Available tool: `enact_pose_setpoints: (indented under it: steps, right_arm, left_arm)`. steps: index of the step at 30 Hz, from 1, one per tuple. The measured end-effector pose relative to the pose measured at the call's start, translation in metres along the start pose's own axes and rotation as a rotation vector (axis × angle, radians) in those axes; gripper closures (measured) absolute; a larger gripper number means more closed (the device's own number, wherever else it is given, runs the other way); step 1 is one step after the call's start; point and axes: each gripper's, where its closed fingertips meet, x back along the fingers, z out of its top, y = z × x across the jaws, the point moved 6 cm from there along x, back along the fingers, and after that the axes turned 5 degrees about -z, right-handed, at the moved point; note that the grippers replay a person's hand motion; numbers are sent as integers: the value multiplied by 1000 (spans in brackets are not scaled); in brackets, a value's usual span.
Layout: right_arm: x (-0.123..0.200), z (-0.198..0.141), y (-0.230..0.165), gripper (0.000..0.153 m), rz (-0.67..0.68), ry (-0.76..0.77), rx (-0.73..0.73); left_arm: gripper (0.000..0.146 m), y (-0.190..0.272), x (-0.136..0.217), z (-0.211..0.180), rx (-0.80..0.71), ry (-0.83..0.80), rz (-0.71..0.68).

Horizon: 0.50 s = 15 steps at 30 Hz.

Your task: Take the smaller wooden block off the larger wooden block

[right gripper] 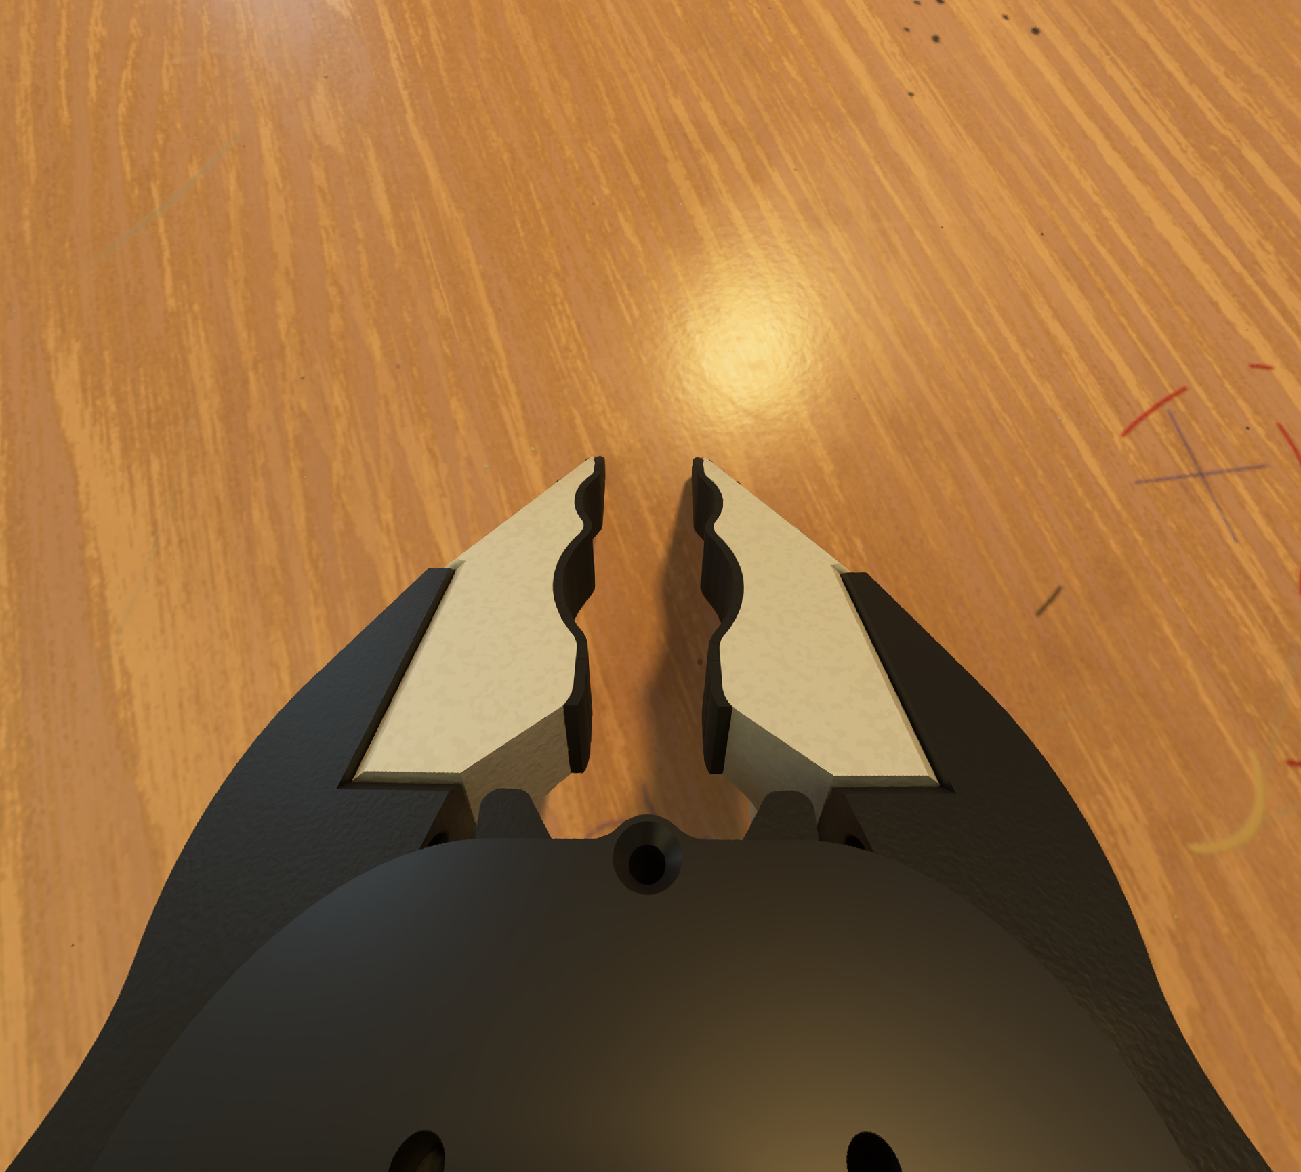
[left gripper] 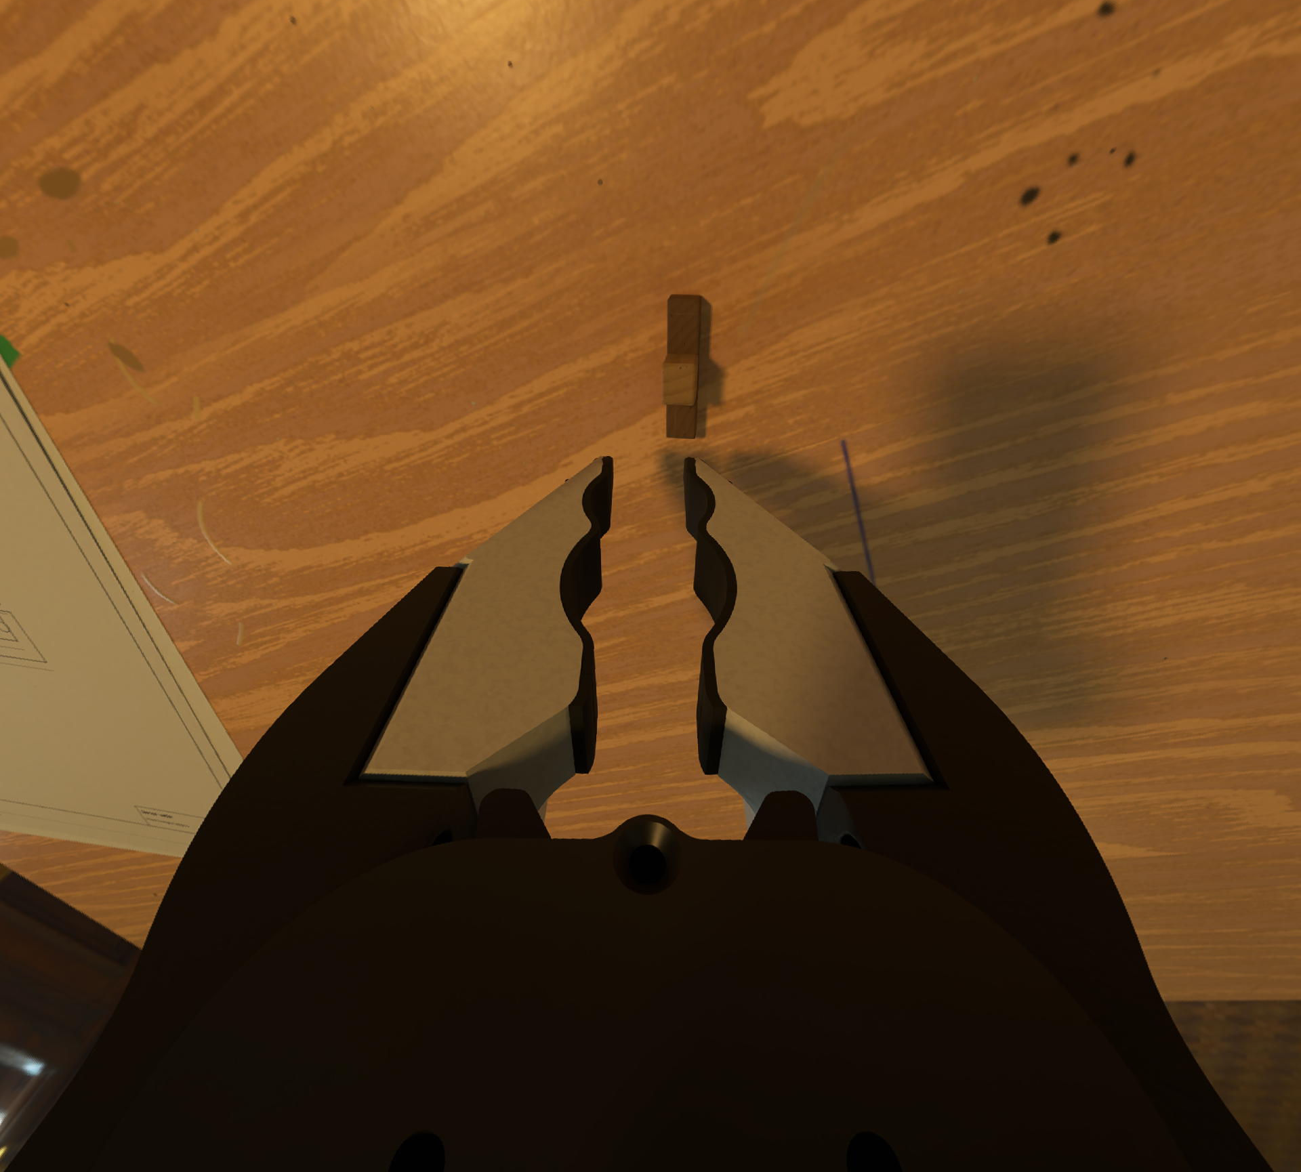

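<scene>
Approach step, nothing gripped yet: left gripper (left gripper: 648,460) hangs over the counter (left gripper: 352,153) w/ jaws narrowly parted and empty, and the right gripper (right gripper: 648,458) is the same, w/ no blocks in its view. Just past the left tips, well in from the counter's edges, the smaller wooden block (left gripper: 680,383) sits across the larger wooden block (left gripper: 684,322). Next, I'd judge: shift slightly right, go down to straddle the small one only, close, lift w/o dragging the big one.

The left wrist view looks steeply down on the bench (left gripper: 422,153) from above, blocks (left gripper: 681,367) just beyond its claw (left gripper: 648,461). The right wrist view skims low and forward over bare bench (right gripper: 422,223). Both show only that wooden surface in common.
</scene>
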Motion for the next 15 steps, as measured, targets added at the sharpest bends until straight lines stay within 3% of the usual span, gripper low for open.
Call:
enact_pose_setpoints:
  steps: [12,15]
  right_arm:
    - [0,0,0,128,6,-1,-2]
    - [0,0,0,128,13,-2,-9]
  left_arm:
    - [126,4,-21,8,32,1,-103]
    - [133,2,-22,11,24,29,-93]
